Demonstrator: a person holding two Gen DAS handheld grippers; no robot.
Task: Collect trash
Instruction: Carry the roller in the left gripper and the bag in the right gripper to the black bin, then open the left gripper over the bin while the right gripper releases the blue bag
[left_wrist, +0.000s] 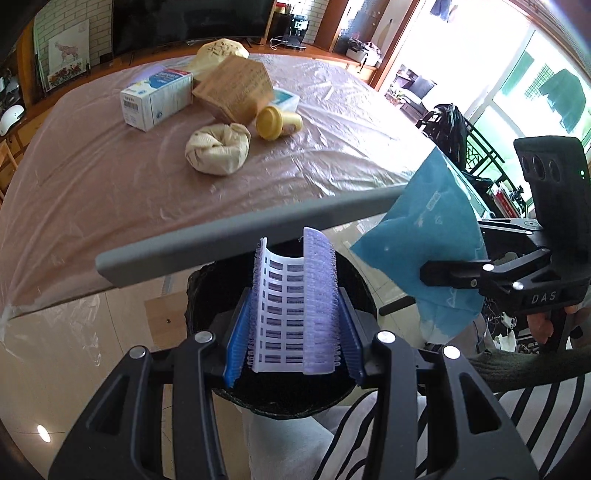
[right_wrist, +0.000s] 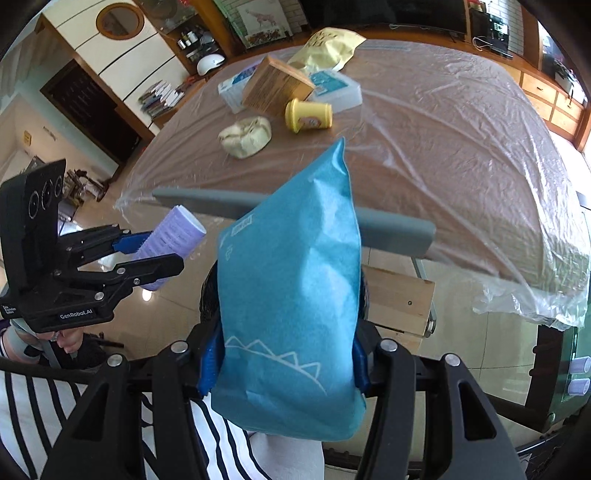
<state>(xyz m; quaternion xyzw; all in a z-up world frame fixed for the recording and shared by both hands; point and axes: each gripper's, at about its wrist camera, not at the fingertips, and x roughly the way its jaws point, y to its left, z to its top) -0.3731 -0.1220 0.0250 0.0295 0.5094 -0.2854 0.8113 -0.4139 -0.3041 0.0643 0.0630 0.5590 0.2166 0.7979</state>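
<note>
- The black bin (left_wrist: 280, 398) sits straight below the left gripper (left_wrist: 293, 299), but that gripper and its load cover most of its mouth; only the dark rim and a slice of the inside show.
- In the right wrist view the bin is almost wholly hidden behind the blue pouch (right_wrist: 291, 295); just a dark edge peeks out on either side.
- The left gripper is clenched on a lilac strip of small plastic vials (left_wrist: 295, 295), which is bowed between the blue pads, its printed labels facing the camera.
- The right gripper (right_wrist: 288, 354) is clamped on the blue pouch near its lower end; the pouch stands up ahead of the fingers and blocks much of that view.
- Beyond both grippers, past a grey bar (left_wrist: 240, 236), is the plastic-covered table (left_wrist: 92, 177).
- Well apart from either gripper lie a white box (left_wrist: 155, 98), a brown carton (left_wrist: 236, 88), a yellow cup (left_wrist: 279, 122) on its side and a cream bundle (left_wrist: 218, 147).
- What the printing on these says is too small to read.
</note>
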